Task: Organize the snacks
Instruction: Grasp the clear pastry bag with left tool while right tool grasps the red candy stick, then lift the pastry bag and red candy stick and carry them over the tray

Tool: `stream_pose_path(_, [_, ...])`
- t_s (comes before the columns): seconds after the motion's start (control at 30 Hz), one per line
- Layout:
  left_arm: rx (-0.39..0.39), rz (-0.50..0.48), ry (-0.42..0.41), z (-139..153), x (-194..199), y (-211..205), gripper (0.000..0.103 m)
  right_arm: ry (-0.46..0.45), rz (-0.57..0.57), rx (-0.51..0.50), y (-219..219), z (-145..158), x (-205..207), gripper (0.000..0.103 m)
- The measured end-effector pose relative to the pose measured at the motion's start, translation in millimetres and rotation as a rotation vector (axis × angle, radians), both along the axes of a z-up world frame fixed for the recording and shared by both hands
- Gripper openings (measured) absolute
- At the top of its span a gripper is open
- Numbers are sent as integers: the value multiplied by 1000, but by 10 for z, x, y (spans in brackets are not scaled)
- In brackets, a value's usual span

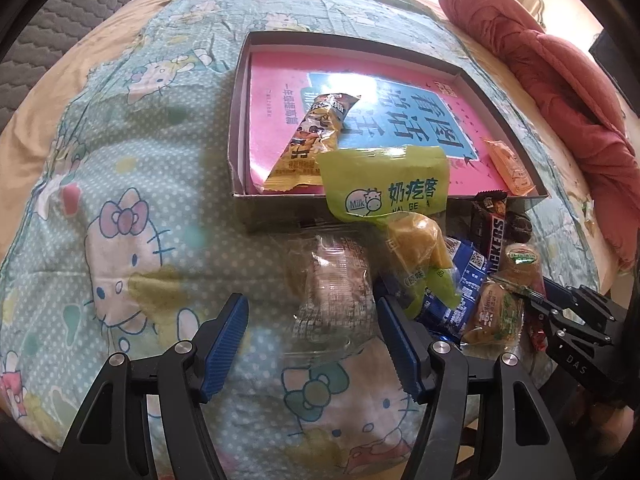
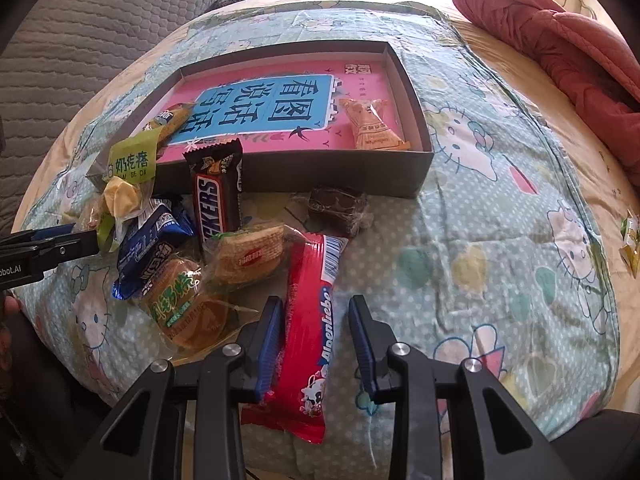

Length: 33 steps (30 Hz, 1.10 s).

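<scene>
Right gripper point(image 2: 314, 330) points down over the red Alpenliebe packet point(image 2: 306, 344); packet lies lengthwise between the jaws on the patterned quilt point(image 2: 480, 240); left pad touches the packet's edge, right pad stands off it with a gap showing; jaws partly closed, not clamped on it.

Left gripper point(image 1: 312, 330) open, jaws wide; a clear-wrapped brown pastry point(image 1: 332, 280) lies between and just ahead of the fingertips; neither pad touches it.

Shallow box point(image 2: 420, 168) sits beyond the snack pile; a pink book point(image 2: 280, 136) lines its floor; inside it an orange wrapped sweet point(image 2: 370, 124) at right and a yellow packet point(image 1: 312, 140) at left.

Loose pile just in front of the box: green milk-candy bag point(image 1: 384, 188) leaning on the box wall, Snickers bar point(image 2: 216, 196), blue packet point(image 2: 152, 244), two round cakes point(image 2: 184, 304), dark wrapped cake point(image 2: 338, 204).
</scene>
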<state>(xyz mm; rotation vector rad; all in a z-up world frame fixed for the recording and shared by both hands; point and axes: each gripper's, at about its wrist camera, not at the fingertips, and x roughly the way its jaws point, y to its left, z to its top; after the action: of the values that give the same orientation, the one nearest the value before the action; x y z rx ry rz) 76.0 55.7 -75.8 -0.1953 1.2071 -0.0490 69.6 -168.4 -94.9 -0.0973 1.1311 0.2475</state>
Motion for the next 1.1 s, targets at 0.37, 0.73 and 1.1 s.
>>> stream_pose_path(0.37, [12, 12, 7, -116, 107, 30, 65, 6, -23, 34, -82, -8, 69, 24])
stream_pose_path(0.73, [12, -26, 12, -114, 120, -36, 39, 23, -68, 98, -219, 25, 70, 22])
stream_pose_path(1.1, [-76, 7, -16, 61, -113, 65, 39, 10, -145, 137, -435, 100, 43, 19])
